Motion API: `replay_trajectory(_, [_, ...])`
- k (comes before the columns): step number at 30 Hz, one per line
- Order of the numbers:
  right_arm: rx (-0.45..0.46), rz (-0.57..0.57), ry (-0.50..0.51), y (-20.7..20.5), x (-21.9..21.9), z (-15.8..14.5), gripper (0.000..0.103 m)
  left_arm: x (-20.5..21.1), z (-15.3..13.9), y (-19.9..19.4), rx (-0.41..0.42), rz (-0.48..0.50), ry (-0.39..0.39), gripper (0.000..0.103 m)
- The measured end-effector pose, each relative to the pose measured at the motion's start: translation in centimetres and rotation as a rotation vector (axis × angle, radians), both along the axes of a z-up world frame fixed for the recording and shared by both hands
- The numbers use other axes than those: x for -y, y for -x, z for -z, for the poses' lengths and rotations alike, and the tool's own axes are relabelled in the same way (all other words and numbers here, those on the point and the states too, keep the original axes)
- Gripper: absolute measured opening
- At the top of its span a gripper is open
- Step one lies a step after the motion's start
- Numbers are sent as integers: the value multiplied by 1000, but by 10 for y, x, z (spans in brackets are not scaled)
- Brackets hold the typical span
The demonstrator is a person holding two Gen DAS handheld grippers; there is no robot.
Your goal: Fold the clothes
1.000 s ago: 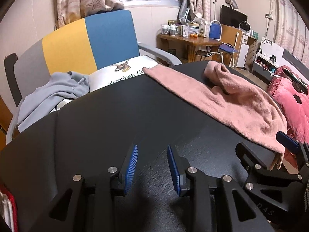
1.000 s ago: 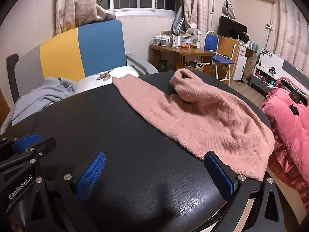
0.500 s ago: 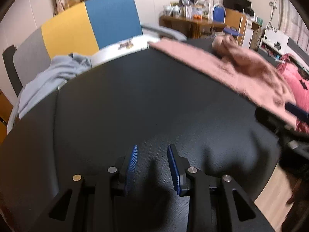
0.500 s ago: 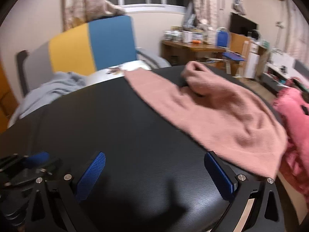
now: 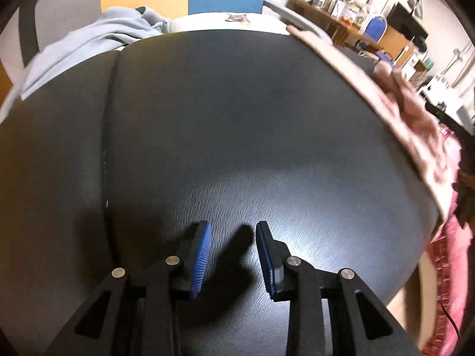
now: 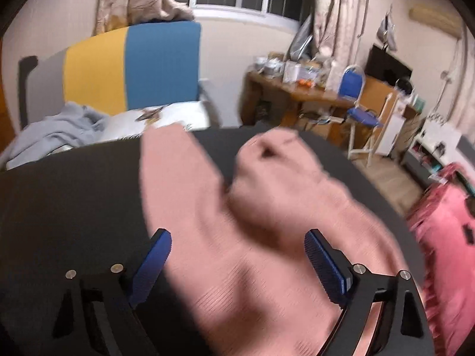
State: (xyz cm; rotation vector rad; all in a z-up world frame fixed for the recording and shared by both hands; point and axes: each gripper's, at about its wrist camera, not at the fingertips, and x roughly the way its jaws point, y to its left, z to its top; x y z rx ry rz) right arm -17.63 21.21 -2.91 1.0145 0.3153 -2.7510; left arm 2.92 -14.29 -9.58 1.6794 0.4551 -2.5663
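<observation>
Right wrist view: the right gripper [image 6: 237,262], jaws wide but closing, hangs over the pink sweater [image 6: 237,222] at the black table's [image 5: 237,118] right edge; the left gripper [image 5: 233,256], narrowing, holds nothing.

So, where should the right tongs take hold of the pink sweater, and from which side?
Probably at the near hem of the pink sweater, coming from above and the near table edge. It lies flat there, while the far part is bunched. The right tongs are closing above that cloth, not pinching it yet. The black table is bare on the left.
</observation>
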Motion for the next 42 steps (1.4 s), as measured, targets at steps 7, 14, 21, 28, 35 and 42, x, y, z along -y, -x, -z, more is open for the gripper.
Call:
replay_trajectory(7, [193, 3, -134, 86, -11, 36, 93, -38, -20, 51, -38, 108, -55, 32])
replay_trajectory(14, [307, 34, 54, 103, -35, 59, 34, -42, -1, 65, 12, 130, -64, 32])
replay_trajectory(21, [327, 21, 343, 79, -43, 58, 30, -36, 4, 51, 6, 104, -4, 32])
replay_trajectory(28, [357, -44, 461, 41, -1, 71, 31, -45, 0, 37, -14, 131, 70, 32])
replay_trajectory(35, [444, -244, 562, 6, 98, 75, 32, -19, -14, 13, -61, 6, 135, 32])
replay_trajectory(42, [560, -574, 609, -55, 270, 73, 35, 71, -36, -56, -84, -263, 165, 32])
